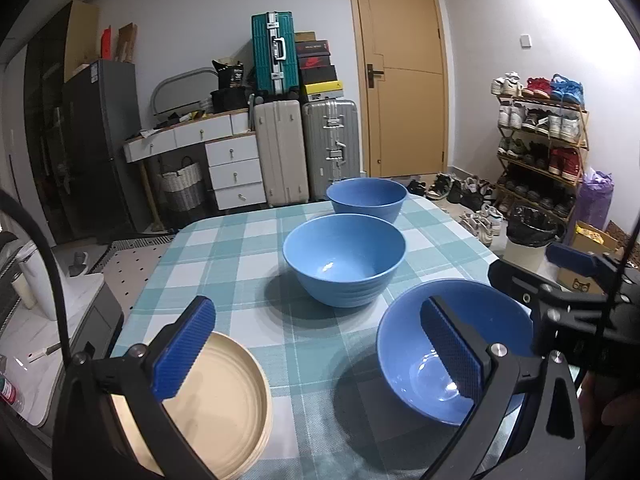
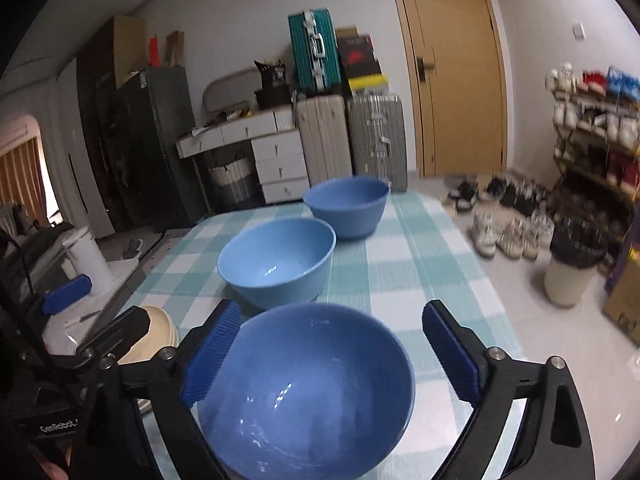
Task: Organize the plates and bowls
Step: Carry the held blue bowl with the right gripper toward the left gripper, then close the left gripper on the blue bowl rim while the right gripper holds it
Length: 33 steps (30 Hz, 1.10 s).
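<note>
Checked tablecloth (image 2: 420, 248): near bowl (image 2: 312, 392) between spread right gripper (image 2: 332, 356); left gripper (image 1: 316, 352) spread.

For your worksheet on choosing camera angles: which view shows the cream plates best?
The left wrist view. There the cream plates lie large at the table's near left corner, inner rings and stacked edges visible, partly behind the left gripper. In the right wrist view only a small cream edge shows behind the other gripper's black arm.
</note>
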Each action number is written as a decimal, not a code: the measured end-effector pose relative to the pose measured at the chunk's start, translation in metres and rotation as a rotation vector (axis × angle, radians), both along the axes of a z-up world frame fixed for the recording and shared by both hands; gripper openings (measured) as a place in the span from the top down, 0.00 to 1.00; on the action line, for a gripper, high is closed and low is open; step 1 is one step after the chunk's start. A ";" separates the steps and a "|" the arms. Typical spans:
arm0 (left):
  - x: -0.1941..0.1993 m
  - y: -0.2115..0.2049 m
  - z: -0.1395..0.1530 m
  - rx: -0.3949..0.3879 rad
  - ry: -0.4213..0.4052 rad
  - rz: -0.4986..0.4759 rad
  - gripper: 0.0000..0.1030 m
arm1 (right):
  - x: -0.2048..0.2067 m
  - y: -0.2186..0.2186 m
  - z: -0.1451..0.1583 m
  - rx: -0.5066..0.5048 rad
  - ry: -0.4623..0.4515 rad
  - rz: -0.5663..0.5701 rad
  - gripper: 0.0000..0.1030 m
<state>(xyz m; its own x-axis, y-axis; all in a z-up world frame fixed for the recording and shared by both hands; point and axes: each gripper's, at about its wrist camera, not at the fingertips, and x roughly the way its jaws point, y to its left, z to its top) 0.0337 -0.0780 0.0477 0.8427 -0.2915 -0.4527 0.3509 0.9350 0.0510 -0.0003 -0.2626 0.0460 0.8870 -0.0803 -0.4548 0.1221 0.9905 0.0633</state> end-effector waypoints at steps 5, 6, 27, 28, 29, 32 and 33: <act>0.004 0.003 0.001 -0.024 0.005 0.013 0.00 | -0.011 0.004 0.004 -0.048 -0.072 -0.019 0.06; 0.005 0.003 0.001 -0.029 0.006 0.019 0.00 | -0.013 0.002 0.004 -0.039 -0.083 -0.025 0.03; 0.061 0.023 0.008 -0.074 0.136 0.169 0.00 | -0.027 0.008 0.019 -0.237 -0.171 -0.048 0.01; 0.071 0.025 0.010 -0.084 0.168 0.183 0.00 | -0.026 0.007 0.023 -0.239 -0.178 -0.043 0.01; 0.080 0.028 0.011 -0.099 0.195 0.190 0.00 | -0.025 0.006 0.029 -0.241 -0.195 -0.030 0.01; 0.114 0.034 0.011 -0.161 0.287 0.205 0.00 | -0.016 0.000 0.047 -0.248 -0.230 0.005 0.01; 0.122 0.033 0.009 -0.163 0.313 0.207 0.00 | -0.009 -0.003 0.053 -0.232 -0.223 0.024 0.01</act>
<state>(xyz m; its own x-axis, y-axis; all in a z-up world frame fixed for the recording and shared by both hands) 0.1559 -0.0452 0.0568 0.7197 -0.2193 -0.6588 0.1293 0.9745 -0.1831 -0.0093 -0.2657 0.0993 0.9656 -0.1372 -0.2209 0.1075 0.9841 -0.1416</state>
